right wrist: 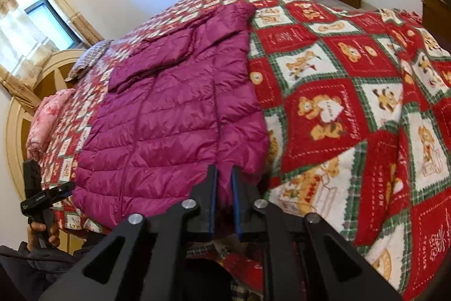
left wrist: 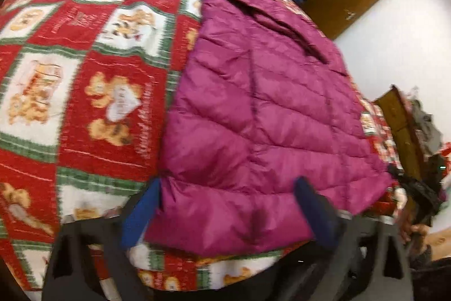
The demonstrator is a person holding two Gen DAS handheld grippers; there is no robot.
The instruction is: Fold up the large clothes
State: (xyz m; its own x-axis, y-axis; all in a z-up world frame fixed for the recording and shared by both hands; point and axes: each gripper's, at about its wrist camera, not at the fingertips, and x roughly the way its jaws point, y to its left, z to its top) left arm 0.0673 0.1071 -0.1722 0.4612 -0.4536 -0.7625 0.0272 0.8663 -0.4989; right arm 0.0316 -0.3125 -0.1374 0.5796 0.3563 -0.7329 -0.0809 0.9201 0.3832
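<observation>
The right hand-held gripper has its two blue-lined fingers close together, with a thin bit of the bottom edge of the purple puffy jacket between them. It looks pinched on that edge, near the jacket's right corner. The left hand-held gripper has its fingers spread wide apart, one on each side of the jacket's bottom edge. It is not squeezing anything yet.

The jacket lies flat on the bed, on a red and green teddy-bear blanket. Its long way runs straight away from both grippers, from the bottom edge close by to the collar far off. A sleeve is already folded across the top part. Both grippers are at the near end, so the next fold would likely lift this edge up toward the collar.

The left view is blurry. The very bottom of the jacket hangs over the bed's edge and is partly hidden behind the gripper fingers.
</observation>
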